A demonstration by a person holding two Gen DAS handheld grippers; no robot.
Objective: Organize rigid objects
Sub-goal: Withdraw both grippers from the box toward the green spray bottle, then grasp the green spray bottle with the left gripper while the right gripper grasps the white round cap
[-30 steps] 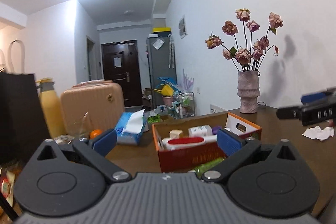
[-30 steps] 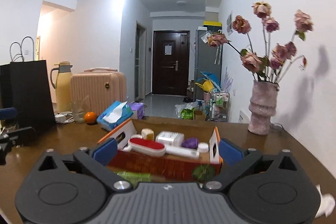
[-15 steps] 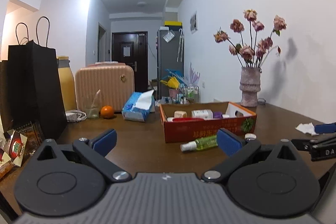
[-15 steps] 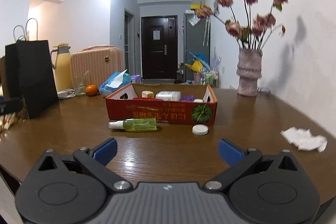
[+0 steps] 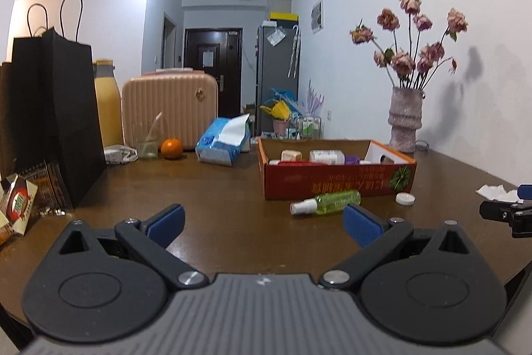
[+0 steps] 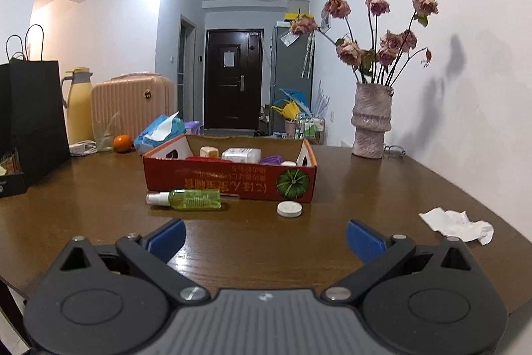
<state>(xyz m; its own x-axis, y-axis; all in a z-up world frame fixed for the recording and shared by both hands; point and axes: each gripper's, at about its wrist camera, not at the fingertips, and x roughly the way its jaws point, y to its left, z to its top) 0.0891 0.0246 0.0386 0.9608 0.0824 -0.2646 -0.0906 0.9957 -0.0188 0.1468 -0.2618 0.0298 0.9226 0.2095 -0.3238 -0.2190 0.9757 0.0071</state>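
Box (image 6: 229, 185) contents half hidden behind near wall; right gripper (image 5: 505, 210) cut off at right edge; box print unreadable

one box (image 6: 229, 185), one bottle (image 6: 189, 199), one cap (image 6: 289, 209).

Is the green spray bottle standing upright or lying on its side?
Lying on its side: the green spray bottle rests flat on the table, in front of the red box.

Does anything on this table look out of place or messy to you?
Yes. A green spray bottle lies on its side on the table, outside the red cardboard box that holds similar items. A small white cap sits loose beside it, and a crumpled tissue lies near the right edge.
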